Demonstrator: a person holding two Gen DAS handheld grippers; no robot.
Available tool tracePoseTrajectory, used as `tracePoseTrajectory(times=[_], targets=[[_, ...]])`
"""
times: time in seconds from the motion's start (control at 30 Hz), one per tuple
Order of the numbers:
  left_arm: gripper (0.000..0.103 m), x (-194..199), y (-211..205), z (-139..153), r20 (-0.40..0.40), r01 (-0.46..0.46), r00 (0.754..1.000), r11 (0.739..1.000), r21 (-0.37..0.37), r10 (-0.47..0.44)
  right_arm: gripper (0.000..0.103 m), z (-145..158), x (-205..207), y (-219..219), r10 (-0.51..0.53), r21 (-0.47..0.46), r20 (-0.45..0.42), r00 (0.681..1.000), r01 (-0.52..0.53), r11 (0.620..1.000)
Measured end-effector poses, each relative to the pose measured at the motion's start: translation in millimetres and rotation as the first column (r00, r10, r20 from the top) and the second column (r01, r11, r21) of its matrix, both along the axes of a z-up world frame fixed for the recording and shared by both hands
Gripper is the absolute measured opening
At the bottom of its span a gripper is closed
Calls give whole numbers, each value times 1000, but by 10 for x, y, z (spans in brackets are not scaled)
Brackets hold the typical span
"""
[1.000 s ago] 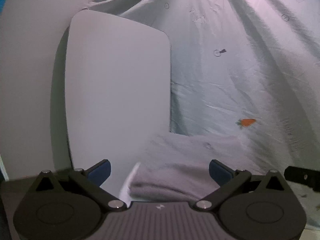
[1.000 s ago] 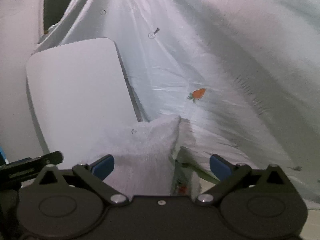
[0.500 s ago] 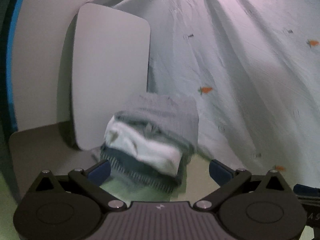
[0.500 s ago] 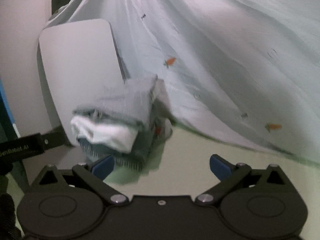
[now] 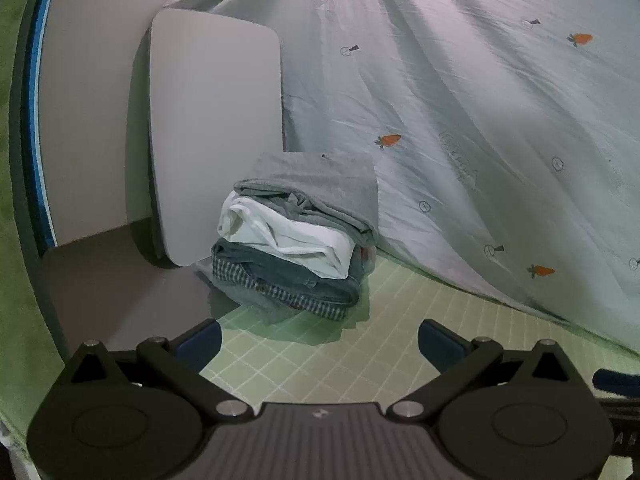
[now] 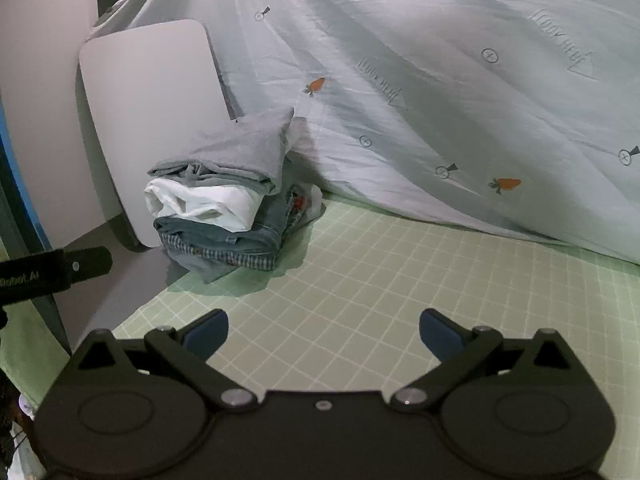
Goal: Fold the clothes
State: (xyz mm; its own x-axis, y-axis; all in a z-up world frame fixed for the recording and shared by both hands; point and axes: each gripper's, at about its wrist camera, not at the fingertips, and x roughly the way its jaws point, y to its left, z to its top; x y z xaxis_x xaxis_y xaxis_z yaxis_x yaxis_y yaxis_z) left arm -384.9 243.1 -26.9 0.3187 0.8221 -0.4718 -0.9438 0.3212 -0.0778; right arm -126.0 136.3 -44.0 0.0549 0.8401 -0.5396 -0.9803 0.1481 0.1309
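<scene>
A stack of folded clothes sits on the green grid mat: a grey garment on top, a white one under it, denim and checked ones at the bottom. The stack also shows in the right wrist view. My left gripper is open and empty, some way in front of the stack. My right gripper is open and empty, in front and to the right of the stack. The left gripper's body shows at the right view's left edge.
A white rounded board leans upright just left of the stack. A pale sheet with carrot prints hangs behind and to the right, reaching down to the mat. A grey wall stands at the left.
Both grippers have pulled back from the stack, which now sits farther away and fully in view on the mat. The grey garment lies on top of the pile.
</scene>
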Motion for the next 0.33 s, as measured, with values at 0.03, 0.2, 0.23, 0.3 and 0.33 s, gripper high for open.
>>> tracePoseTrajectory(times=[0.03,0.2,0.23,0.3,0.33], targets=[[103,-5,-13,3,-6,3,1000,1000,5,-3,103,0,-10,-3,0,1,1,1000,0,1000],[103,-34,-8,0,-12,18,1000,1000,-3,-18,103,12,-55,-7,-2,6,7,1000,2,1000],[103,-28,-8,0,-19,20,1000,1000,0,-20,103,16,-66,-9,-2,7,9,1000,2,1000],[103,-17,-15,7,-29,24,999,1000,13,-23,103,18,-75,1,-7,6,14,1000,6,1000],[103,-12,-19,12,-28,27,999,1000,17,-26,103,18,-78,5,-11,6,18,1000,11,1000]])
